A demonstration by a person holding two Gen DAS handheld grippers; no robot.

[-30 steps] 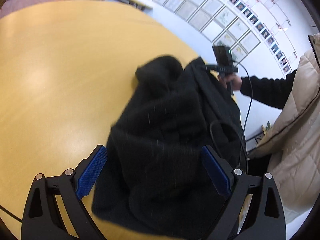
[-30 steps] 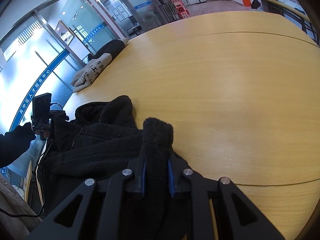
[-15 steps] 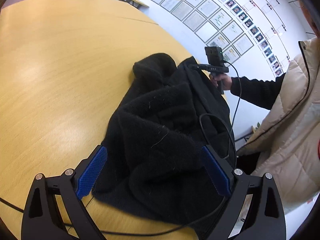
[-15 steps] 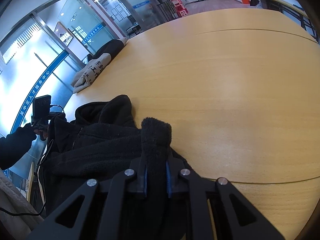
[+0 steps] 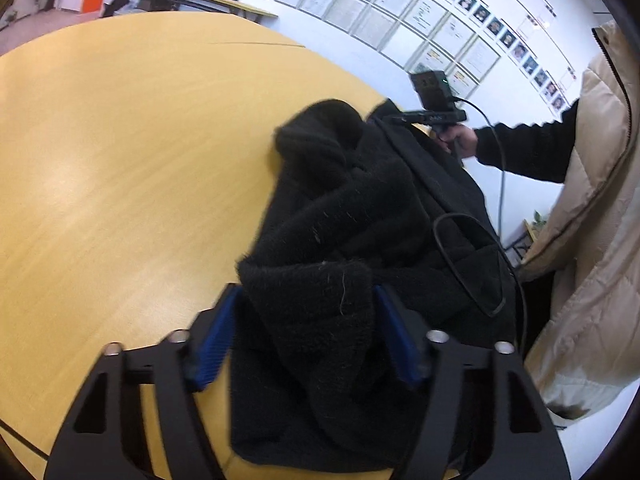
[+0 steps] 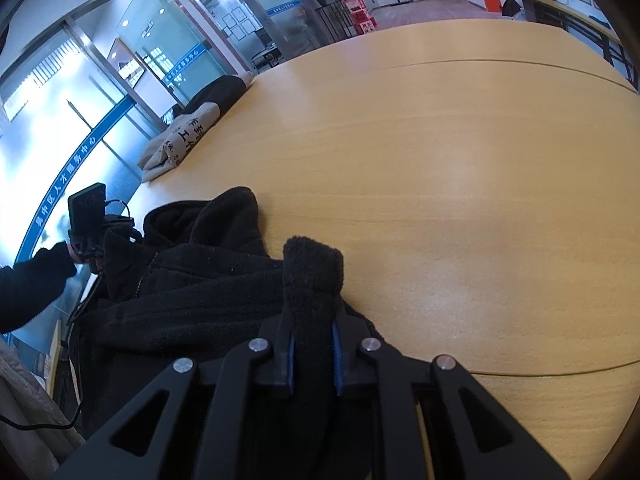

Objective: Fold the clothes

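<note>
A black fleece garment point(image 5: 360, 216) lies bunched at the edge of the round wooden table point(image 5: 120, 152). My left gripper point(image 5: 306, 332) has closed in on a thick fold of it, the blue pads against both sides. My right gripper point(image 6: 312, 344) is shut on another fold of the same fleece point(image 6: 200, 280), which sticks up between its fingers. The right gripper also shows in the left wrist view point(image 5: 436, 116), at the garment's far end. The left gripper and hand show at the left of the right wrist view point(image 6: 86, 224).
Folded beige and dark clothes point(image 6: 192, 136) lie at the table's far edge. A black cable point(image 5: 472, 264) loops over the fleece. The person's beige padded coat point(image 5: 592, 240) stands beside the table on the right. Bare tabletop point(image 6: 440, 160) stretches beyond the garment.
My left gripper has narrowed from wide open onto a fold of the fleece and moved forward into it. My right gripper has stayed shut on its fold.
</note>
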